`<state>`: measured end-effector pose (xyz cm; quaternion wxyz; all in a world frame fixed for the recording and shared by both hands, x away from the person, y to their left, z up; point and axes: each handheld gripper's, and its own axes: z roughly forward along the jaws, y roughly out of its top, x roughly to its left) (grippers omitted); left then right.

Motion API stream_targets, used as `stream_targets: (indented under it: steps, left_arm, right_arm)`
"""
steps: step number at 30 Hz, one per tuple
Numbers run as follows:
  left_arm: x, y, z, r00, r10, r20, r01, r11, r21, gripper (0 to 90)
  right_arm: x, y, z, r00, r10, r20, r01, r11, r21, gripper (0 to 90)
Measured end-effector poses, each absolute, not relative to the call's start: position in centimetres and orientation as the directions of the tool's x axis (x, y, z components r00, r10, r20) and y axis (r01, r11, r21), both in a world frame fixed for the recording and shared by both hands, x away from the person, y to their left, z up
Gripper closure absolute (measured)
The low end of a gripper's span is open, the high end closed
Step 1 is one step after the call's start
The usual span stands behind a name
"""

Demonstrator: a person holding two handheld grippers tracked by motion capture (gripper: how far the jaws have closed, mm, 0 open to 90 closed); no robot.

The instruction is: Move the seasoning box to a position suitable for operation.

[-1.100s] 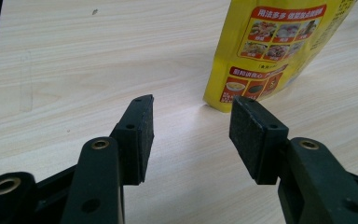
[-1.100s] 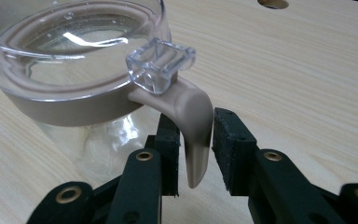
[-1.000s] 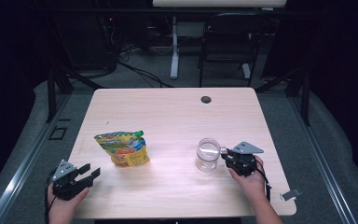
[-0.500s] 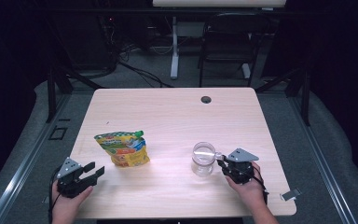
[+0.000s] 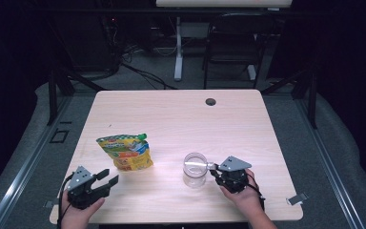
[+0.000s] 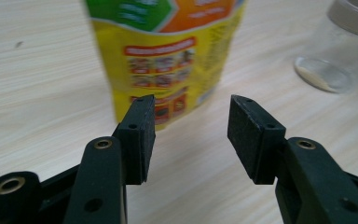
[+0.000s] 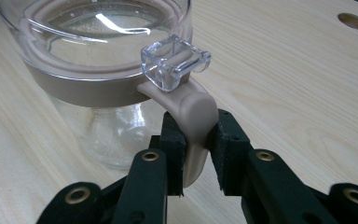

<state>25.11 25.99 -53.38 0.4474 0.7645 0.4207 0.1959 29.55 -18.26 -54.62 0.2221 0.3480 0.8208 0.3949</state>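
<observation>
A clear jar (image 5: 195,170) with a beige band and clear lid (image 7: 93,42) stands upright on the wooden table (image 5: 181,119), front right. My right gripper (image 5: 216,170) is shut on the jar's beige handle (image 7: 195,126), just under its clear latch (image 7: 175,61). A yellow and green snack pouch (image 5: 125,151) lies left of centre. Close behind it, at the front left corner, my left gripper (image 5: 108,177) stands open, and its jaws point at the pouch's lower edge (image 6: 168,60) with nothing between them.
A round cable hole (image 5: 210,101) marks the table's far edge. A clamp (image 5: 296,199) sticks out at the front right edge. Beyond the table stand a chair (image 5: 228,47) and a white desk leg (image 5: 177,47) on a dark floor.
My right gripper has drawn the jar toward the front left of the table. My left gripper has edged slightly right along the front edge, still open.
</observation>
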Motion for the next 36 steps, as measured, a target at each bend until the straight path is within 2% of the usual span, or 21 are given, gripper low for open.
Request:
stream_targets:
  steps: [9,19,24,27,30,36]
  left_arm:
    - [24.6,23.1,-53.8,0.658,0.752,-0.04,0.443,-0.344,0.828,51.4]
    - [24.8,22.7,-54.1,0.673,0.738,-0.053,0.447,-0.348,0.824,51.6]
    - [24.8,22.7,-54.1,0.672,0.738,-0.058,0.452,-0.347,0.822,51.9]
    - [24.8,22.8,-54.1,0.672,0.738,-0.059,0.453,-0.346,0.822,52.0]
    - [24.9,22.7,-54.1,0.679,0.73,-0.075,0.459,-0.342,0.82,53.5]
    - [25.2,22.4,-54.2,0.687,0.721,-0.092,0.462,-0.336,0.821,54.8]
  right_arm:
    - [28.9,-17.4,-54.6,-0.698,0.711,-0.085,0.376,0.465,0.802,75.6]
    - [28.6,-17.4,-54.6,-0.712,0.698,-0.076,0.372,0.467,0.802,75.1]
    - [28.1,-17.6,-54.5,-0.701,0.71,-0.069,0.373,0.446,0.814,69.3]
    - [27.5,-18.1,-54.0,-0.694,0.718,-0.047,0.373,0.415,0.83,66.6]
    - [26.8,-18.8,-53.3,-0.671,0.741,0.018,0.42,0.36,0.833,67.6]
    - [26.3,-19.1,-52.9,-0.652,0.758,-0.013,0.409,0.366,0.836,67.1]
